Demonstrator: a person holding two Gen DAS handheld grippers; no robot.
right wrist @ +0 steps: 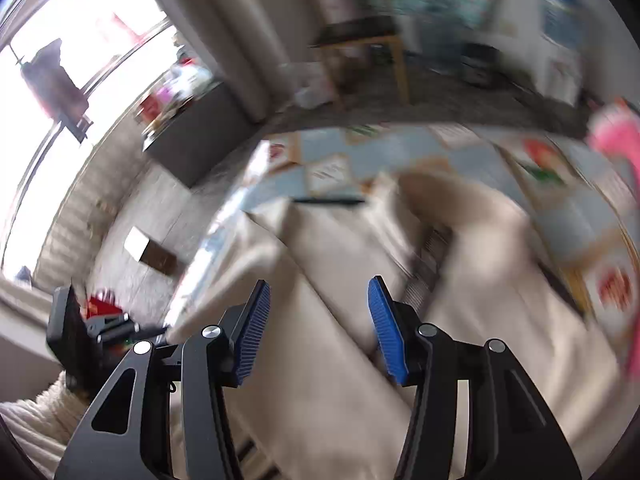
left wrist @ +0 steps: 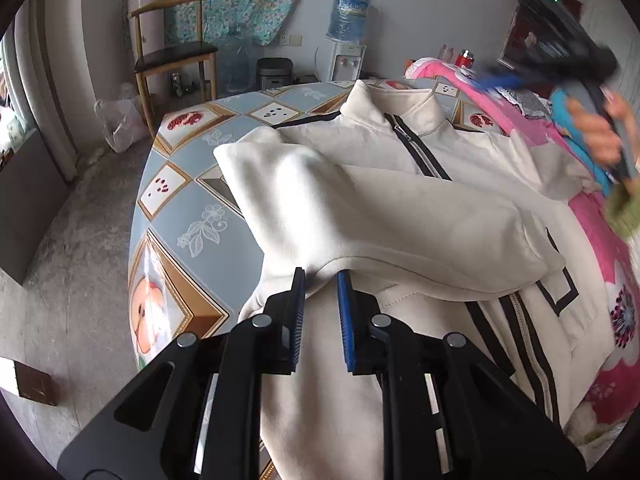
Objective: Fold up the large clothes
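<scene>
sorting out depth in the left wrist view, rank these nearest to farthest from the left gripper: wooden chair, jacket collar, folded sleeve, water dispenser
From the left gripper:
1. folded sleeve, lying across the jacket right at the fingertips.
2. jacket collar, at the far end of the table.
3. wooden chair, left, and water dispenser, right, both by the back wall; too close to call.

cream jacket (left wrist: 360, 200) on patterned table (left wrist: 188, 208)

Each black claw (left wrist: 321, 280) (right wrist: 319, 294) has ribbed blue pads and silver pivot screws.
</scene>
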